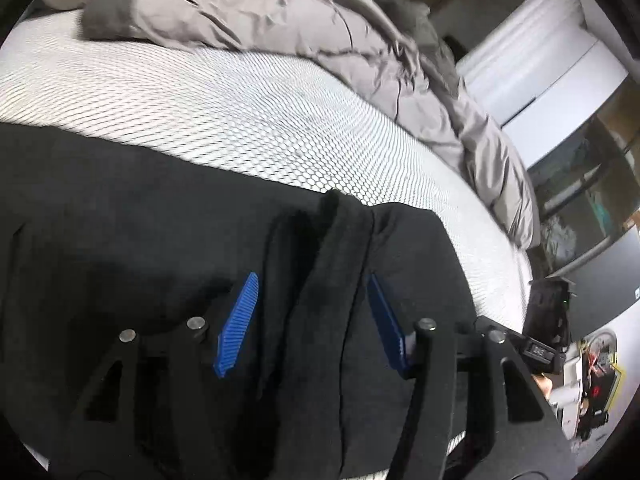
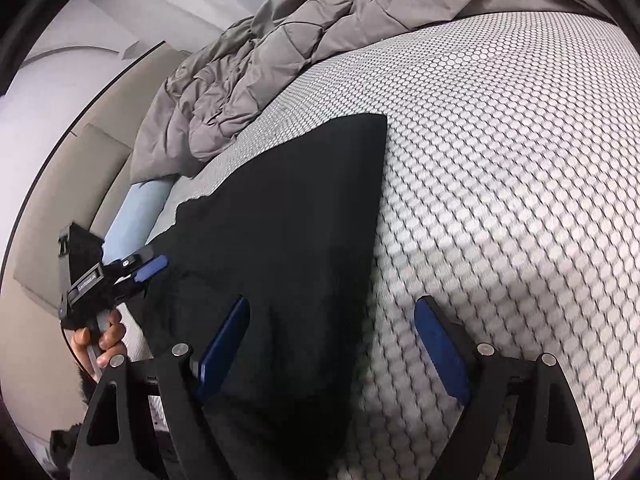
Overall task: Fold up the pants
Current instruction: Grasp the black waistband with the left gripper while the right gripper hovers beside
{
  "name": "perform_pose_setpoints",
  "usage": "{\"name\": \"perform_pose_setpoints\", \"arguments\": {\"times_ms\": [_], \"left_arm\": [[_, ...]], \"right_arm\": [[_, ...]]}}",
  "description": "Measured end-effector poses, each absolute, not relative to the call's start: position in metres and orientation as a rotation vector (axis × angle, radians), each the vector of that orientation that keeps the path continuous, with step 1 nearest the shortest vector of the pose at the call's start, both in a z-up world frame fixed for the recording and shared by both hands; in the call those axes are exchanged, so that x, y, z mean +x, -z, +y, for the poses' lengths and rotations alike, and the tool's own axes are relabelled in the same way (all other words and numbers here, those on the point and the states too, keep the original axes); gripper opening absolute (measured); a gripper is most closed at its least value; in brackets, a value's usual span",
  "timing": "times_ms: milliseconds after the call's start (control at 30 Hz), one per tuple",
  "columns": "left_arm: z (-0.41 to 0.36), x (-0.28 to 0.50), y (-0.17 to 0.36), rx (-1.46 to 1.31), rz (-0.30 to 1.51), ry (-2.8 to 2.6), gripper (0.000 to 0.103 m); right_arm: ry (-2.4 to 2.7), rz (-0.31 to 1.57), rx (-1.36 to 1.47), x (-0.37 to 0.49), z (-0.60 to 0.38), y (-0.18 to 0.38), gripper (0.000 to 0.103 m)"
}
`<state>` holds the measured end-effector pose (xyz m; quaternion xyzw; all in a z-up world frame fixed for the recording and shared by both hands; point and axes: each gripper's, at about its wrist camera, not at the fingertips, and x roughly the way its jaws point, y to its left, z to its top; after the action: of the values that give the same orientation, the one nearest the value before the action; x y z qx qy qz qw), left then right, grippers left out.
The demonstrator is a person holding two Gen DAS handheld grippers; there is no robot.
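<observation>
Black pants (image 1: 120, 220) lie spread on a mattress with a white honeycomb cover (image 1: 240, 100). My left gripper (image 1: 312, 278) is over them, its blue pads apart. A raised ridge of black cloth (image 1: 332, 248) stands between the pads, and I see neither pad pressing on it. In the right wrist view the pants (image 2: 300, 200) form a flat dark panel with a straight right edge. My right gripper (image 2: 332, 302) is open wide and straddles that edge, one pad over cloth and the other over bare mattress (image 2: 500, 160). The left gripper (image 2: 150, 270) shows at the pants' left side, held by a hand (image 2: 108, 336).
A rumpled grey duvet (image 1: 260, 12) is heaped along the far side of the bed (image 2: 300, 40). A light-blue roll (image 2: 140, 208) lies at the mattress's left edge against a beige panel (image 2: 80, 180). White cupboards (image 1: 540, 72) and a window stand beyond the bed.
</observation>
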<state>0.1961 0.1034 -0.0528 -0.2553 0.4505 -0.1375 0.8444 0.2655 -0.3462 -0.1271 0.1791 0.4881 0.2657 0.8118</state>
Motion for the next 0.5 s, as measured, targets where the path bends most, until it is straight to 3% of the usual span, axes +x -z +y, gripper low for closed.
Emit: {"name": "perform_pose_setpoints", "arguments": {"times_ms": [100,233,333,400,433,467,500], "left_arm": [[0.091,0.226,0.063,-0.585,1.014,0.317,0.054],[0.073,0.254,0.076,-0.575,1.078,0.305,0.059],[0.063,0.265,0.086,-0.553,1.112,0.309,0.069],[0.064,0.27,0.088,-0.59,1.101,0.308,0.069],[0.066,0.271,0.088,-0.632,1.089,0.319,0.067],[0.067,0.272,0.09,-0.67,1.07,0.348,0.039],[0.069,0.273,0.09,-0.718,1.047,0.39,0.028]], "right_arm": [[-0.555,1.044,0.391,0.271,-0.337,0.126,0.087],[-0.553,1.049,0.35,0.274,-0.325,0.123,0.087],[-0.569,1.058,0.348,0.276,-0.32,0.125,0.087],[-0.579,1.064,0.337,0.276,-0.318,0.126,0.087],[-0.584,1.065,0.331,0.277,-0.318,0.126,0.087],[-0.59,1.065,0.326,0.276,-0.318,0.125,0.087],[-0.596,1.065,0.322,0.276,-0.318,0.125,0.087]]}}
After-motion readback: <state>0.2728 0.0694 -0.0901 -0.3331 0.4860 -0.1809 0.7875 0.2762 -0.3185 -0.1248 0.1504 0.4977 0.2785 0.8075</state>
